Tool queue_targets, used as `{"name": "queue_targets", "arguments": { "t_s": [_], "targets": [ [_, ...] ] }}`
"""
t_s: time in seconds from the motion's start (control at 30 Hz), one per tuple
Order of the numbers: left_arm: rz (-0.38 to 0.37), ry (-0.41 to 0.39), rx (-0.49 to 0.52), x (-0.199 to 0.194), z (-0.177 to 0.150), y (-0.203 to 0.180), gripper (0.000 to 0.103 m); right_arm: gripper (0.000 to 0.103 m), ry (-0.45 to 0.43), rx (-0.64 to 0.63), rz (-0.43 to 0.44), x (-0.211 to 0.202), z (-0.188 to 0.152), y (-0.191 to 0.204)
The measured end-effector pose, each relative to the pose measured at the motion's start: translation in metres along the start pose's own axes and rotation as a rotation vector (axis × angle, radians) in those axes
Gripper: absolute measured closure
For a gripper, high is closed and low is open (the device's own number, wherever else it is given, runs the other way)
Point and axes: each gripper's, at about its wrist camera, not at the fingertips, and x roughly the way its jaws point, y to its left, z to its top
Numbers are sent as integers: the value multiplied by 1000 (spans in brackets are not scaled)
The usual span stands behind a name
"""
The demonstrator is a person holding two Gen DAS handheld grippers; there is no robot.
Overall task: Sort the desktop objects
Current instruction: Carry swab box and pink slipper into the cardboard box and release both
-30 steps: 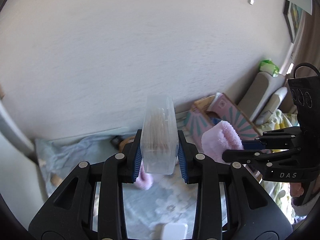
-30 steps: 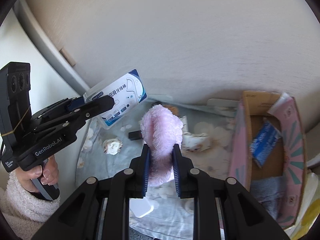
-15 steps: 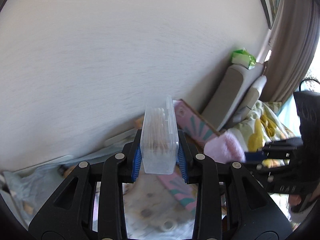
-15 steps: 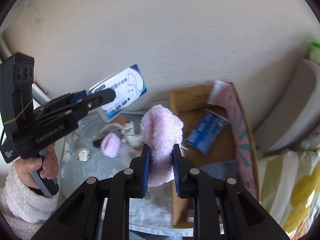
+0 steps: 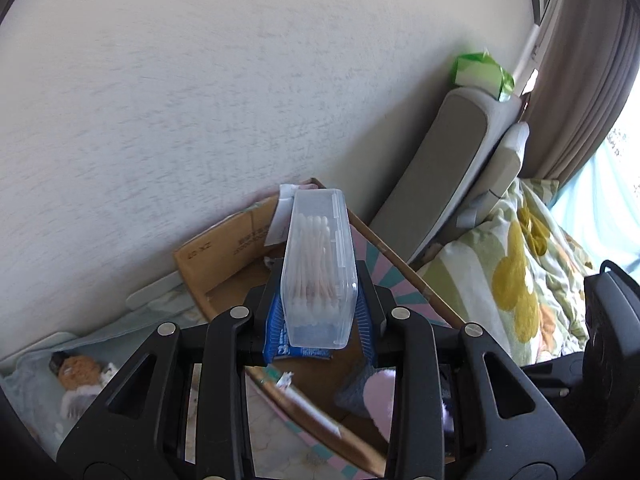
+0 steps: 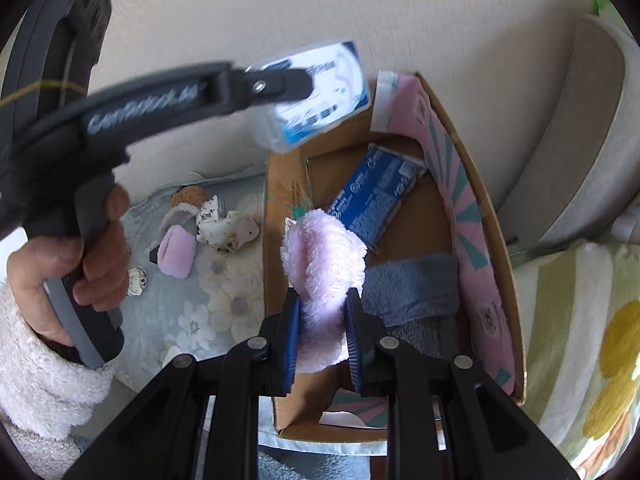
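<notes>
Left gripper (image 5: 319, 306): my jaws were clamped on the clear plastic cotton-swab case (image 5: 319, 268), which stood on end between the blue pads, swabs visible through its wall.
Case position: I held it in the air above the cardboard box (image 5: 224, 258), over the box's far end near the wall (image 5: 200, 80).
Right gripper (image 6: 322, 342): my jaws were pressed against the fluffy pink sock (image 6: 325, 276), which bulged upward out of the pads.
Sock position: I held it over the open box, above the box's left wall and its interior, not touching the contents.
Box contents: a blue packet (image 6: 374, 196) lay on the cardboard floor at the far end; a grey folded cloth (image 6: 412, 296) lay nearer me, just right of the sock.
Box lining: a pink flap with teal rays (image 6: 460, 216) ran along the right wall.
Table cloth (image 6: 224, 300): pale blue with a flower print, it lay left of the box and carried a second pink sock (image 6: 176, 252), a brown-and-white plush toy (image 6: 192, 200) and several small speckled pieces.
Left hand (image 6: 76, 268): seen from the right wrist, it gripped the handle of the left gripper; the printed label of the case was blurred.
Surroundings: a grey cushion (image 5: 444, 184) leaned on the wall to the right, beside striped floral bedding (image 5: 520, 272).
</notes>
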Motion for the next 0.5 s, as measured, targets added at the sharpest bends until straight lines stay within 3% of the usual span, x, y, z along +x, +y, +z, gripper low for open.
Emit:
{"name": "queue_targets", "arguments": {
  "t_s": [0.5],
  "targets": [
    [33,47,5,28,3,-1,74,82,34,37,41,18,6,-21]
  ]
}}
